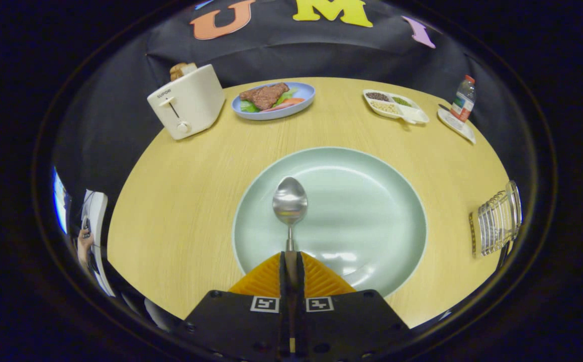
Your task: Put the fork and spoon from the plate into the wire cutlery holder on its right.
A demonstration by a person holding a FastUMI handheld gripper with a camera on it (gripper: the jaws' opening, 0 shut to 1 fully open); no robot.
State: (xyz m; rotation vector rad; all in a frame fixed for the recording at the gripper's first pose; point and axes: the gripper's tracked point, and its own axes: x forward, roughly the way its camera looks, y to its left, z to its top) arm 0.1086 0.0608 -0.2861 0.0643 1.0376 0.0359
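Gripper view: our gripper [291, 262] clamps the shiny steel spoon [290, 202] by its handle over the pale green round plate [372, 176]; we carry it level toward the wire cutlery holder [497, 221] at right, then tip it in bowl-up

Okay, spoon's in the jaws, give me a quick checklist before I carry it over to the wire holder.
1. Grip: gripper shut on the shiny metal spoon's handle, both fingers pressing it. Ok.
2. Spoon attitude: bowl points straight ahead beyond the fingers, in line with them. Ok.
3. Lift: whether the bowl is clear of the pale green round plate. Cannot tell.
4. Target: silver wire cutlery holder sits on the wooden table, to the plate's right. Ok.
5. Path: bare tabletop between plate and holder. Ok.
6. Holder contents, and where the fork is. Cannot tell.
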